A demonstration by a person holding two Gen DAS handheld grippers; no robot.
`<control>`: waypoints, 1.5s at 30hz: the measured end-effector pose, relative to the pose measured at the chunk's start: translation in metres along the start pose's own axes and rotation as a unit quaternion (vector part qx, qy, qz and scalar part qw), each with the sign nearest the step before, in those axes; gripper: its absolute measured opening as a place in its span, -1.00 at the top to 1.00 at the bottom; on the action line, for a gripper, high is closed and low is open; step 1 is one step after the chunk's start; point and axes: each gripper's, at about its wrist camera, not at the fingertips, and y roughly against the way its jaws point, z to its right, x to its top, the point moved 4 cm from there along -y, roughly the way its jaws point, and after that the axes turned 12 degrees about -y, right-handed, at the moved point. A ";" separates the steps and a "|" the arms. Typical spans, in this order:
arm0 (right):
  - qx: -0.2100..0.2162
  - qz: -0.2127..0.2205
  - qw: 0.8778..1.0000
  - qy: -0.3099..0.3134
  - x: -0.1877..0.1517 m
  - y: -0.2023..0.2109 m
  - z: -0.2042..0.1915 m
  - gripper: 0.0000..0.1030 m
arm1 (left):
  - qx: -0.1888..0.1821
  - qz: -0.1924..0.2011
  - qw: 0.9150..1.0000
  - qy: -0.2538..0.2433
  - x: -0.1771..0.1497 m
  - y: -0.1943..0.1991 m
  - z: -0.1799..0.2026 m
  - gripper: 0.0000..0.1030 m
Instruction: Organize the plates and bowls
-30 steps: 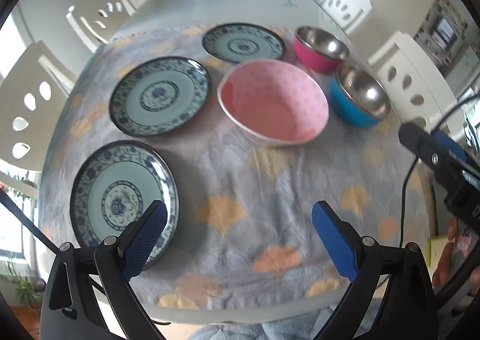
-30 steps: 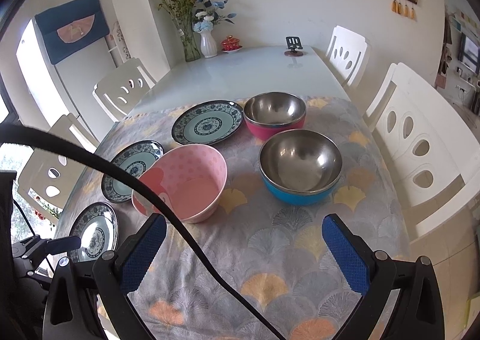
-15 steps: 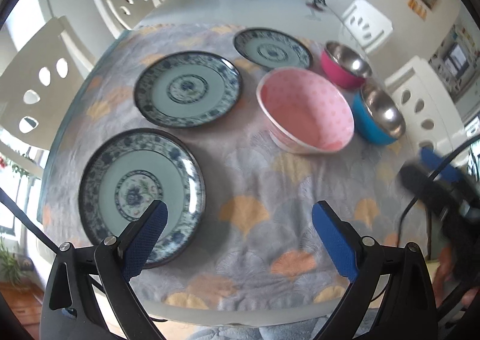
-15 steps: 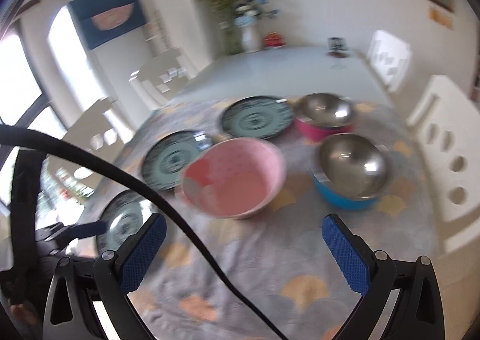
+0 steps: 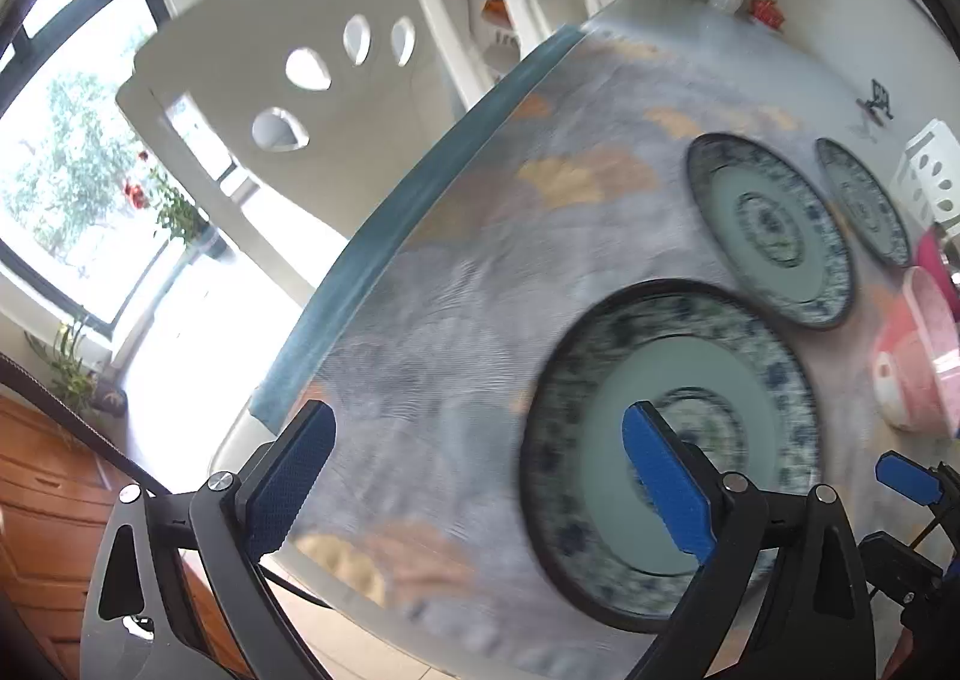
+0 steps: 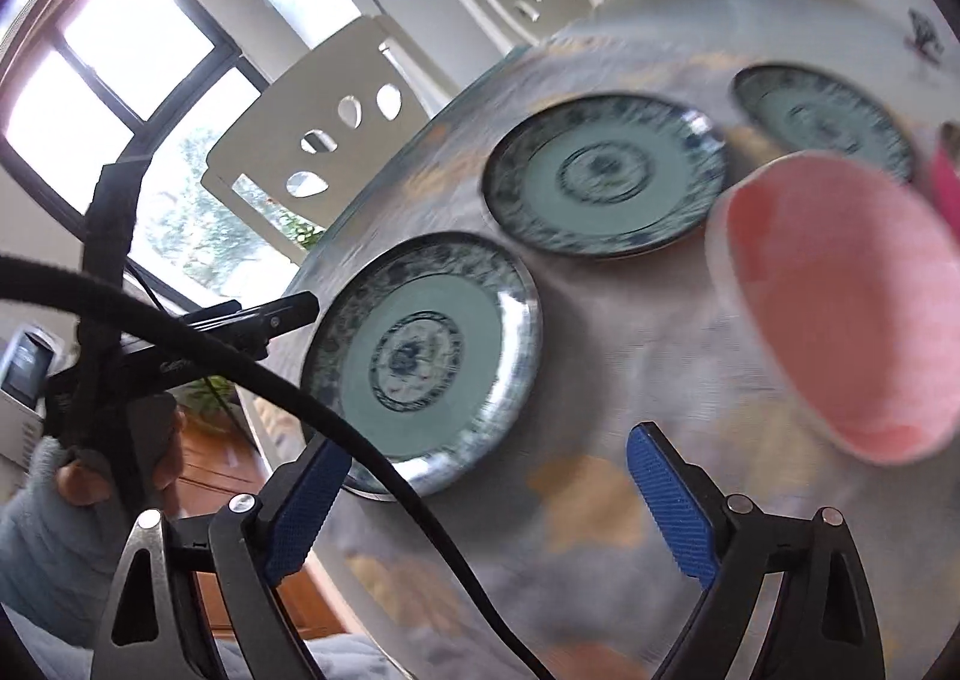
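Both tools are converging on the nearest plate [image 5: 672, 458], which lies flat on the patterned cloth [image 5: 480, 272] close to the table's near corner. In the left wrist view it fills the 4 o'clock region; in the right wrist view the same plate [image 6: 423, 359] sits just left of centre, toward 9 o'clock. The left gripper [image 5: 474, 476] stands wide apart and empty, one finger over the plate's inner well, the other over bare cloth at 7 o'clock. The right gripper [image 6: 486, 506] is closing slightly from a wide spread; nothing sits between its jaws, and the plate's near edge lies just beyond its left finger. Judgement: the step in hand is a first pick of this plate for stacking onto the second plate [image 6: 606, 173], at 12 o'clock in the right view. To do it well, one finger should slide under the raised rim at the edge nearest the table corner, the other pressing on top, since a flat plate offers no other purchase. The cloth may drag or bunch. The cable [image 6: 336, 422] crossing the right view should be kept clear. The plate is round, shallow, glossy, with a blue floral band, pale green well and central medallion; motion blur hides finer detail. The pink bowl [image 6: 840, 302] stands well apart at 3 o'clock.
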 end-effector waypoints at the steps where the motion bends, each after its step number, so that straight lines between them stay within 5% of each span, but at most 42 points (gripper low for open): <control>1: -0.001 -0.006 1.000 0.000 0.000 -0.008 -0.001 -0.72 | -0.005 -0.005 1.000 -0.001 0.000 -0.005 -0.002 -0.87; 4: -0.015 -0.031 0.999 -0.005 -0.001 -0.029 -0.003 -0.46 | -0.043 -0.019 0.999 -0.004 0.000 -0.018 0.004 -0.84; 8: 0.003 -0.048 0.999 -0.006 -0.003 -0.040 -0.007 -0.34 | -0.081 -0.046 0.996 -0.003 -0.006 -0.030 0.011 -0.36; 12: 0.005 -0.046 0.999 0.007 -0.007 -0.042 -0.013 -0.25 | -0.110 -0.055 0.992 0.002 -0.009 -0.037 0.020 -0.22; 16: -0.014 -0.036 0.999 -0.009 -0.007 -0.043 -0.007 0.69 | -0.122 -0.053 0.991 0.008 -0.011 -0.035 0.024 0.13; 26: -0.025 -0.010 0.999 -0.043 -0.017 -0.006 0.010 0.71 | -0.175 -0.071 0.982 0.001 -0.024 -0.021 0.049 0.18; 32: -0.039 0.013 0.999 -0.036 -0.023 0.022 0.016 0.71 | -0.227 -0.094 0.969 -0.003 -0.040 -0.012 0.076 0.18; 39: -0.088 -0.023 0.995 -0.028 -0.038 0.018 0.034 0.71 | -0.246 -0.120 0.962 -0.023 -0.033 -0.022 0.096 0.16; 40: -0.109 -0.027 0.993 -0.022 -0.040 0.016 0.035 0.65 | -0.253 -0.122 0.960 -0.012 -0.032 -0.024 0.094 0.12; 43: -0.138 -0.016 0.990 0.005 -0.033 0.015 0.032 -0.22 | -0.256 -0.121 0.959 0.031 -0.027 -0.030 0.077 -0.08; 45: -0.105 0.001 0.994 0.000 -0.027 0.023 0.032 -0.30 | -0.248 -0.123 0.960 0.052 -0.024 -0.035 0.064 -0.08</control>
